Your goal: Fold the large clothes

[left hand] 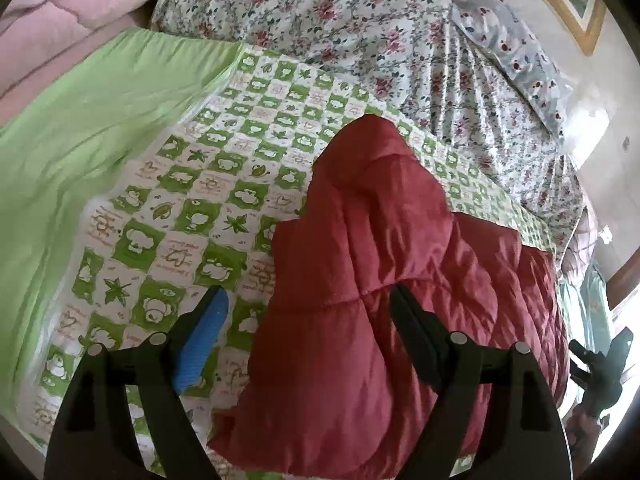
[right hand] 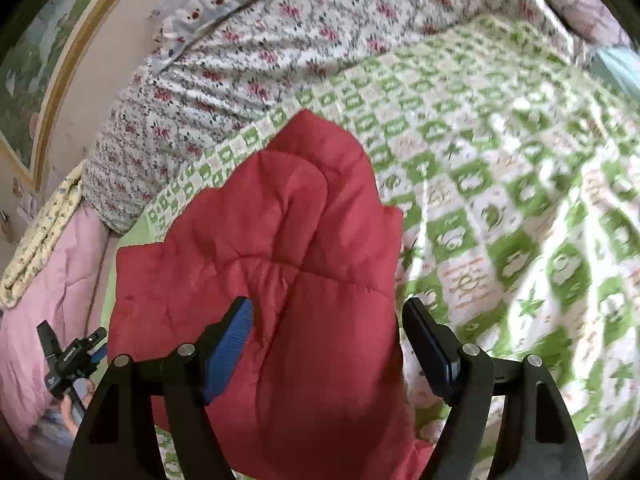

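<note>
Two spread fingers (right hand: 228, 344) — red jacket (right hand: 288, 264) between

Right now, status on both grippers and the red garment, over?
Left gripper open, holding nothing. Right gripper open, holding nothing. Red jacket lies bunched on the green checked sheet. Nothing on top of it.

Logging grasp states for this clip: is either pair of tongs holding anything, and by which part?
Nothing is held. Both the left tongs and right tongs are open above the red quilted garment, gripping no fabric.
</note>
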A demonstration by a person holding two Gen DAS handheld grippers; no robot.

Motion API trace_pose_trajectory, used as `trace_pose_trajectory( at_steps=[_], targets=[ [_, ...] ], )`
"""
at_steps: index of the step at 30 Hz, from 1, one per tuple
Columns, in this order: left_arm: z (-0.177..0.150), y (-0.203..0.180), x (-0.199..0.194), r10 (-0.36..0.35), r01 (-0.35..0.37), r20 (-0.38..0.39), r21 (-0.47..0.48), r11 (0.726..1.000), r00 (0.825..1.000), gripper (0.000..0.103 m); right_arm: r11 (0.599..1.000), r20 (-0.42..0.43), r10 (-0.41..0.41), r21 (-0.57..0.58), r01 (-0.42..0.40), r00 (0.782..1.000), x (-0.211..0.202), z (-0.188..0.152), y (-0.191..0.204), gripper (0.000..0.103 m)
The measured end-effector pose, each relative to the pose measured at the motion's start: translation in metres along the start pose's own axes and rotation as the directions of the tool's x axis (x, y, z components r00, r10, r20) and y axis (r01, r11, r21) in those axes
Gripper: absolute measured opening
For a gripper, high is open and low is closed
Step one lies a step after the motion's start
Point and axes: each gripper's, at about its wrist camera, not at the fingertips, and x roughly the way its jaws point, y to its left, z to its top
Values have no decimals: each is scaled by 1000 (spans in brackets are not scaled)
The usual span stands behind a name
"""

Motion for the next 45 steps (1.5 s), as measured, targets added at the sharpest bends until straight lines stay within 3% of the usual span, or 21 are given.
trace_pose_trajectory(
  at_steps=[15,22,36,45],
  targets=[
    [-24,-44,-18,-14,17,-20,140,990,1000,83,990,45,-23,-137,29,999,-22,-13,43,79],
    [-37,-68,-24,-10,15,-26,223,975,1000,83,965,50,-51,-255,62,997,-21,-25,74,79],
    [-63,-115,-18,-11,29,-52,366,930,999,83,909,-24,-14,-416,2,1000,12,-52,135,79],
    [-65,-118,20,38,-3,-90,367,930,995,85,882,-78,-54,-471,11,995,48,-55,144,81]
  ],
)
